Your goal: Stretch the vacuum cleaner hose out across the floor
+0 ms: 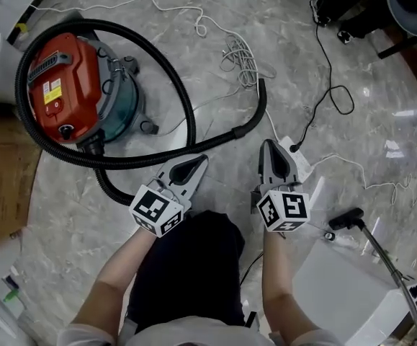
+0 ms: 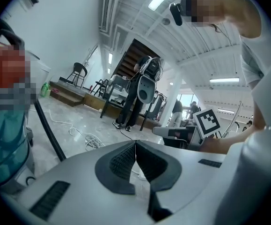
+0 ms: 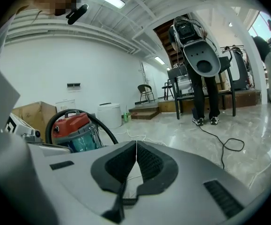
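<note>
**Floor layout, left to right**

1. The vacuum cleaner (image 1: pixel 71 85) (red top, teal lower body) stands on the marble floor (image 1: pixel 122 236) at the far left.
2. The hose (image 1: pixel 220 137) is black and ribbed. It is coiled in a loop around the cleaner. One stretch runs right from the near side of the cleaner, then bends away towards the far side, and its free end lies on the floor right of centre. A further short bend of the hose shows near the cleaner, just left of the left gripper.
3. The left gripper (image 1: pixel 199 161) is at centre-near and points at the rightward stretch of hose, just beside it. Its fingers (image 2: pixel 123 161) are pressed together with nothing between them.
4. A white cord (image 1: pixel 237 52) lies in a loose bundle on the floor, far of centre, close to the hose's free end.
5. The right gripper (image 1: pixel 268 145) is right of the left one, near the hose end and apart from it. Its fingers (image 3: pixel 149 163) are likewise pressed together and hold nothing.
6. A black cable (image 1: pixel 330 71) trails across the floor at the far right.
7. A white box (image 1: pixel 338 287) sits at the near right.
</note>
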A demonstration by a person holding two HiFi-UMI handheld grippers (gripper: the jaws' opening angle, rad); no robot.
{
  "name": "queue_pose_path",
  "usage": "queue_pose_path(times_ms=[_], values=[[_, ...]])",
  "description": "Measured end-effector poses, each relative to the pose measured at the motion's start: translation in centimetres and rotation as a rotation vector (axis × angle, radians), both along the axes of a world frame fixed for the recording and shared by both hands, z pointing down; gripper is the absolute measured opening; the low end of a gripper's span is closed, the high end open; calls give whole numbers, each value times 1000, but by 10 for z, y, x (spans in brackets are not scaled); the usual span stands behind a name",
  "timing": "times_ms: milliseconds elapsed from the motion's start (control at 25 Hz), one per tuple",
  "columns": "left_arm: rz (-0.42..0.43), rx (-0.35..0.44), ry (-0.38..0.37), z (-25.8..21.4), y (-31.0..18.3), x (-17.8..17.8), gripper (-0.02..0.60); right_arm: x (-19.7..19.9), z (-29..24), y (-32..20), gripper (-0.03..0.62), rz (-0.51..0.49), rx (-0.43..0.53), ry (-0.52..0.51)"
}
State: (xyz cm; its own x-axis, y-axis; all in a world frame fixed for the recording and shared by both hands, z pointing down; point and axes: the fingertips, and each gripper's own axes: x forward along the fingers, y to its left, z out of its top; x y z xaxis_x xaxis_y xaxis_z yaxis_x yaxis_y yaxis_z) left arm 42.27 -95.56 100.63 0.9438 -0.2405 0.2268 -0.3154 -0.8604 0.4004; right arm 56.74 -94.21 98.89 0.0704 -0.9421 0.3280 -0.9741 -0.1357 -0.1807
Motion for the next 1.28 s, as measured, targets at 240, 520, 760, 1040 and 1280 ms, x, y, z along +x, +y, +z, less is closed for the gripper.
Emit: queue_pose_path(times_ms=[240, 520, 760, 1040, 1280], values=[[-21, -64, 52, 58, -23, 5, 9, -4, 73, -9, 14, -15, -19, -12], [4, -45, 68, 94, -57, 28, 9, -3, 130, -17, 14, -36, -33, -31], [104, 6, 8, 139, -63, 59, 9, 14, 158, -22, 14, -13, -11, -58], [256, 30, -187, 194, -43, 86, 11, 34, 184, -13, 14, 41, -8, -112], [487, 41, -510, 254, -13, 99, 209, 36, 188, 1, 14, 84, 20, -158]])
